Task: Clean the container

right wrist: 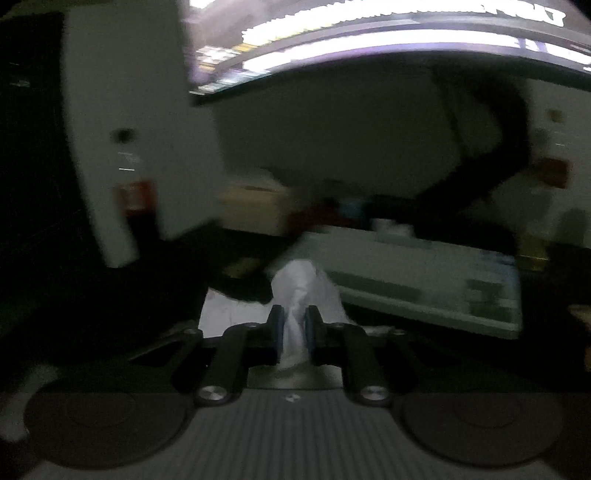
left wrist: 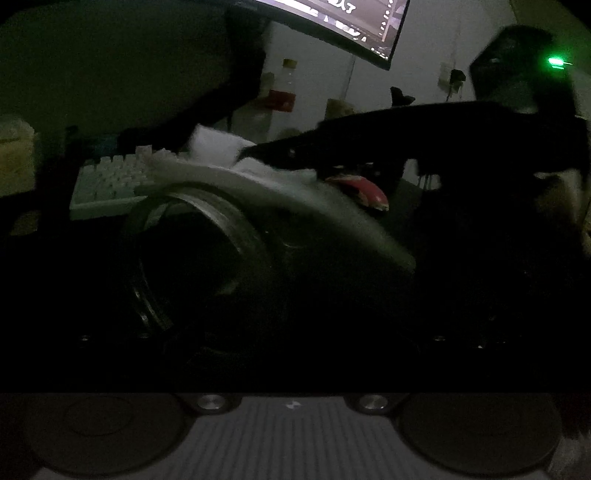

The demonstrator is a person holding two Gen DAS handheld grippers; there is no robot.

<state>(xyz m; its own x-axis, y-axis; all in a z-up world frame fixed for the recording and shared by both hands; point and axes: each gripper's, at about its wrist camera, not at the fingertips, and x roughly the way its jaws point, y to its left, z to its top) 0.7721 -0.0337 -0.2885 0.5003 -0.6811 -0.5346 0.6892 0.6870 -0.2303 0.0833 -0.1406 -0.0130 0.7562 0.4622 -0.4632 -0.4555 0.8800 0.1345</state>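
Left wrist view is very dark: a round container (left wrist: 207,258) lies on its side in the centre of the frame, its ringed open mouth turned toward the left, and it fills the space in front of the left gripper (left wrist: 295,350). That gripper's fingers are lost in shadow, so I cannot tell whether they are apart or clamped on the container. Across the container's upper side, from centre toward the upper left, a white tissue (left wrist: 221,151) is pressed, with the right gripper (left wrist: 266,153) reaching in from the right of the frame and touching it. A red object (left wrist: 364,190) sits just below that gripper's dark body. A white keyboard (left wrist: 110,181) lies at the left behind the container, and a lit monitor (left wrist: 332,26) hangs at the top.

Right wrist view is blurred: the right gripper (right wrist: 294,325) has its 2 fingers (right wrist: 276,325) drawn together on the tissue (right wrist: 301,284), which bunches up and out between the blue pads at lower centre. What seems to be the container's dark edge (right wrist: 243,290) sits just left of the tissue. The keyboard (right wrist: 424,284) stretches across the right, and the monitor (right wrist: 369,40) glows along the top.
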